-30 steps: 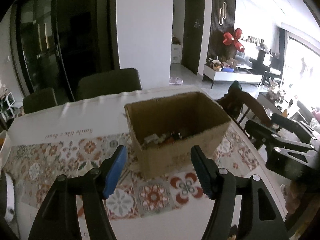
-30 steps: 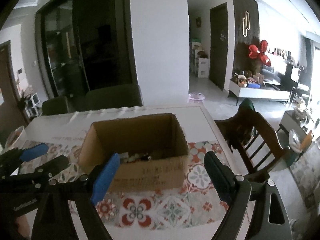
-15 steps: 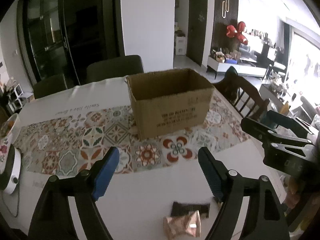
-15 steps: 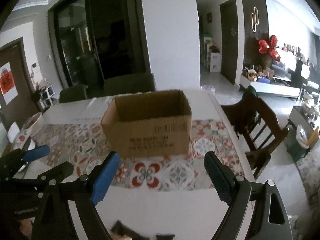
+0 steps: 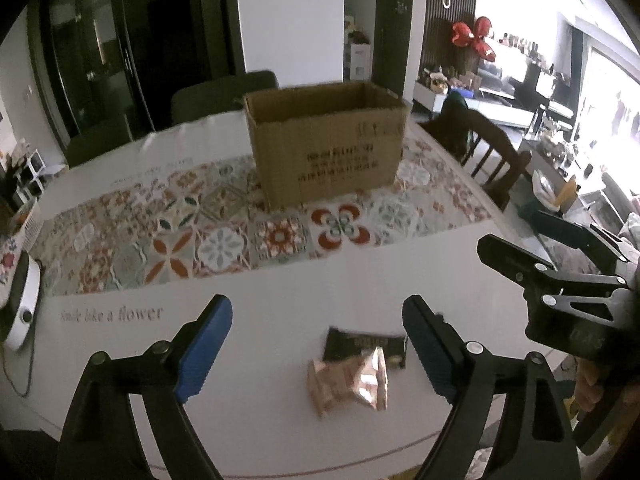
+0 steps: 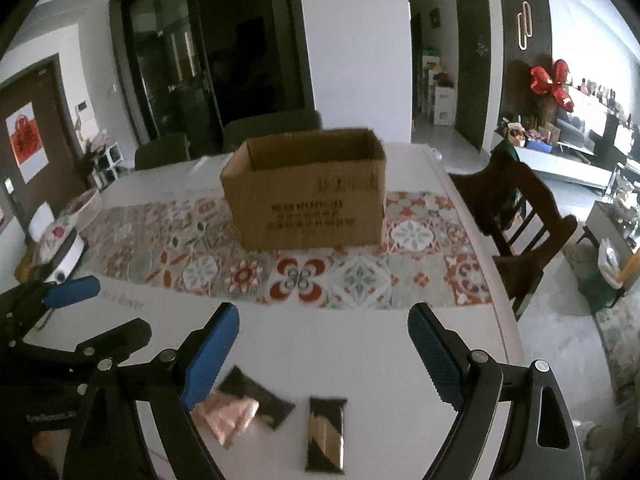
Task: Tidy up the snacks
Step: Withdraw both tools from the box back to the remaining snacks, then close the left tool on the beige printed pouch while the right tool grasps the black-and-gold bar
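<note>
readable text on the table and box

grey script reading "smile like a flower" is running along the white tablecloth [image 5: 280,312]; dark printed lines are showing on the brown cardboard box [image 5: 328,156], too blurred to read; a red paper sign [image 6: 26,142] is hanging on a dark door, illegible.

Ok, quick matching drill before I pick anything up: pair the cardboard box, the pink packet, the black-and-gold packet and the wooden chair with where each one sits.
Things:
1. cardboard box
2. pink packet
3. black-and-gold packet
4. wooden chair

Places:
A. lying alone on the bare white cloth, nearest the right tool
B. beside the table's right edge
C. on the patterned runner
D. overlapping a dark packet

Pairs: 1-C, 2-D, 3-A, 4-B
</note>
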Tool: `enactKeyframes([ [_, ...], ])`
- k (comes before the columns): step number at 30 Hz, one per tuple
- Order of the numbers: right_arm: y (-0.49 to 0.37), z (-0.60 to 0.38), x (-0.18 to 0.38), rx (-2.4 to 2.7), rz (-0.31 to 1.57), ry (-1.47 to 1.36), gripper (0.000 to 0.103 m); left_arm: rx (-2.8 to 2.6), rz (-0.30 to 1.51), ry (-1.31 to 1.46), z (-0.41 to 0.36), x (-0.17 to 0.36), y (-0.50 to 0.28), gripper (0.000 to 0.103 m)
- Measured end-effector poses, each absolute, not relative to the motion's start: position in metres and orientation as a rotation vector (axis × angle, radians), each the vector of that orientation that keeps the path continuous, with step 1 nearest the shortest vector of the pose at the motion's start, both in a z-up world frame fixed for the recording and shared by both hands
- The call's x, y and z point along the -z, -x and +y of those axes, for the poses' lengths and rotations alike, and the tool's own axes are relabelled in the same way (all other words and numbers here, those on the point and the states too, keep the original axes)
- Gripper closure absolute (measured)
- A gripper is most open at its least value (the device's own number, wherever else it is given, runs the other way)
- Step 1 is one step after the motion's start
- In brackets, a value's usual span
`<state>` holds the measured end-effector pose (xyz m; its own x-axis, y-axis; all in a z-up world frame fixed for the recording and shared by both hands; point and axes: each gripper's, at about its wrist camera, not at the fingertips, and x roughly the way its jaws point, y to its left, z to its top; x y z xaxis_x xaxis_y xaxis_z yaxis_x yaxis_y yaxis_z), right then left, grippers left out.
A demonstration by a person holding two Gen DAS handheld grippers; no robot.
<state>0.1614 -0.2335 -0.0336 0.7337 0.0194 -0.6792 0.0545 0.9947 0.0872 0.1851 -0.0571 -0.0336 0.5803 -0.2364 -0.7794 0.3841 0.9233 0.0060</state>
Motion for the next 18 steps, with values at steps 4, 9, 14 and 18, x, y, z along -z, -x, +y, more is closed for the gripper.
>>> enactKeyframes([
  [4,-0.153,-0.230,0.056,0.011,0.819,-0.086,0.016,0.371,0.926,-0.181,-0.057,0.052,-0.178,0.016],
  [9,-0.144,-0.228,0.077,-0.009,0.888,-0.082,0.016,0.389,0.984,-0.192,-0.060,0.074,-0.169,0.016],
  [14,-0.140,-0.227,0.098,-0.026,0.947,-0.085,0.016,0.406,1.043,-0.187,-0.063,0.097,-0.169,0.016],
  [18,-0.142,-0.227,0.118,-0.037,1.013,-0.091,0.016,0.402,1.092,-0.200,-0.066,0.117,-0.172,0.016],
])
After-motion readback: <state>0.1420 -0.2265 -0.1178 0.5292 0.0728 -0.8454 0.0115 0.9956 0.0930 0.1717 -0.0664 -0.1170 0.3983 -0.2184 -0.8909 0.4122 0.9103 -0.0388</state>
